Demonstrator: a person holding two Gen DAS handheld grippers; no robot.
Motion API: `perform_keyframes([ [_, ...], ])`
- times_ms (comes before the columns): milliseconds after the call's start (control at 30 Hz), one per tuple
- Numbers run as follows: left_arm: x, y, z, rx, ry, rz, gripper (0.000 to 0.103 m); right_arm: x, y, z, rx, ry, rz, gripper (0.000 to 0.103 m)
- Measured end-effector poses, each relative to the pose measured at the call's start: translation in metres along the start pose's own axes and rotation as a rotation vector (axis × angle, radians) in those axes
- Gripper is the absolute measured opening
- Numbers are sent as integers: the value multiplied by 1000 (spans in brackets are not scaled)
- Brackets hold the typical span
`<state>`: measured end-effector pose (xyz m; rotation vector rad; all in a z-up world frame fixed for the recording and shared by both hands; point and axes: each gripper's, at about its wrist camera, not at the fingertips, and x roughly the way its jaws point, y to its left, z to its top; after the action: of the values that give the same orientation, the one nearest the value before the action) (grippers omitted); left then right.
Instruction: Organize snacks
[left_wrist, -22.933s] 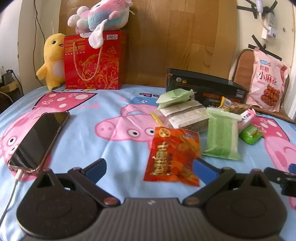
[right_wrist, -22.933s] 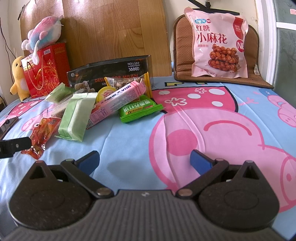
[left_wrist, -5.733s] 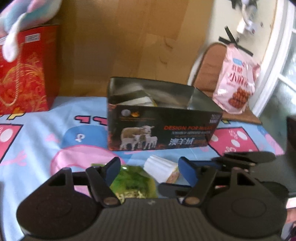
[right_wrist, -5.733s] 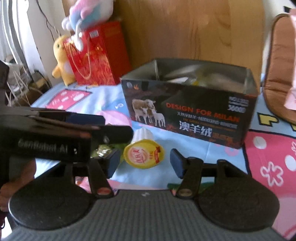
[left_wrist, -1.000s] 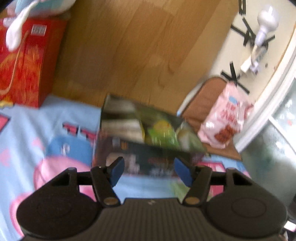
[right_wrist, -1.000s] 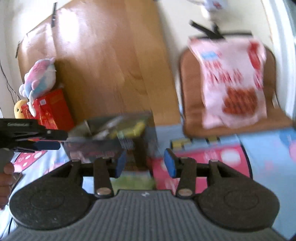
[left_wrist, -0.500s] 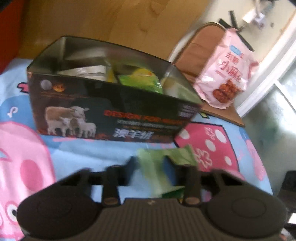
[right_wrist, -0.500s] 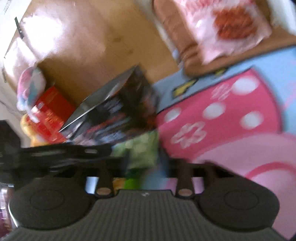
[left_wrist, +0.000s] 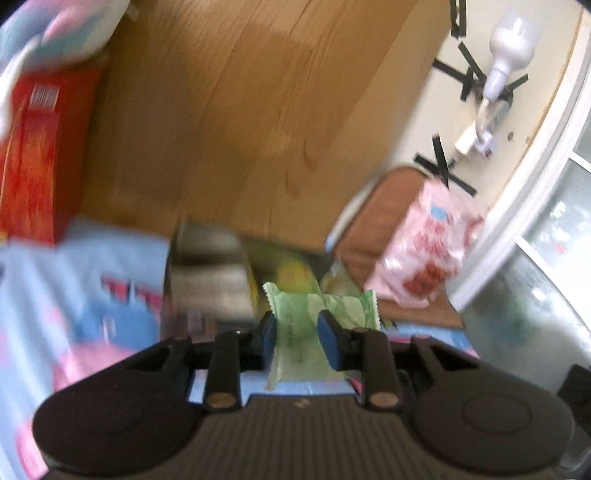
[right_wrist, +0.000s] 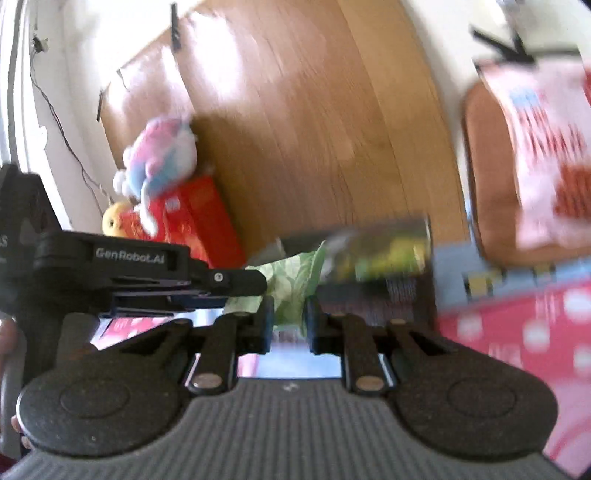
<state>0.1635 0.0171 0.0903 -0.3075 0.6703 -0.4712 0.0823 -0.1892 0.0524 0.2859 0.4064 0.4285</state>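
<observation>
Left wrist view: the left gripper (left_wrist: 298, 338) is clenched on a green snack packet (left_wrist: 303, 332), its blue rubbery pads (left_wrist: 328, 334) pressing both sides of the crinkled, glossy plastic. The packet's serrated top edge rises above the fingertips, and its lower end hangs down between the black arms. Behind the packet sits the dark box (left_wrist: 210, 280), rectangular and open-topped, with pale and yellow-green wrappers inside; motion blur smears its print and contents past telling apart. Right of the box, a pink snack bag (left_wrist: 424, 251) leans on a brown cushion (left_wrist: 373, 221). Left of the box a red gift bag (left_wrist: 33, 158) is cut off by the frame edge, with a wooden board (left_wrist: 258, 122) behind. A cartoon-printed blue and pink sheet (left_wrist: 92, 302) lies under the box.

Right wrist view: the right gripper (right_wrist: 288, 317) is also closed on a green snack packet (right_wrist: 291, 284), thin and leaf-patterned, standing up between near-shut jaws. Whether this is the same packet cannot be told. The left gripper's black body (right_wrist: 129, 273) reaches in from the left, its tip just beside the packet. The box (right_wrist: 369, 269) lies directly behind, blurred. A pastel plush toy (right_wrist: 159, 162) sits on the gift bag (right_wrist: 192, 225) left of the box.
</observation>
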Motion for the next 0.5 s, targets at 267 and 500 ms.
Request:
perform_keyframes([
  [267,33,5,11,57,-36,130,39,44,-27,27,-22,-54,-180,40],
  [500,2,14,-53,-29,123,6,40,-23,-70,-27,169,49,-100,44],
])
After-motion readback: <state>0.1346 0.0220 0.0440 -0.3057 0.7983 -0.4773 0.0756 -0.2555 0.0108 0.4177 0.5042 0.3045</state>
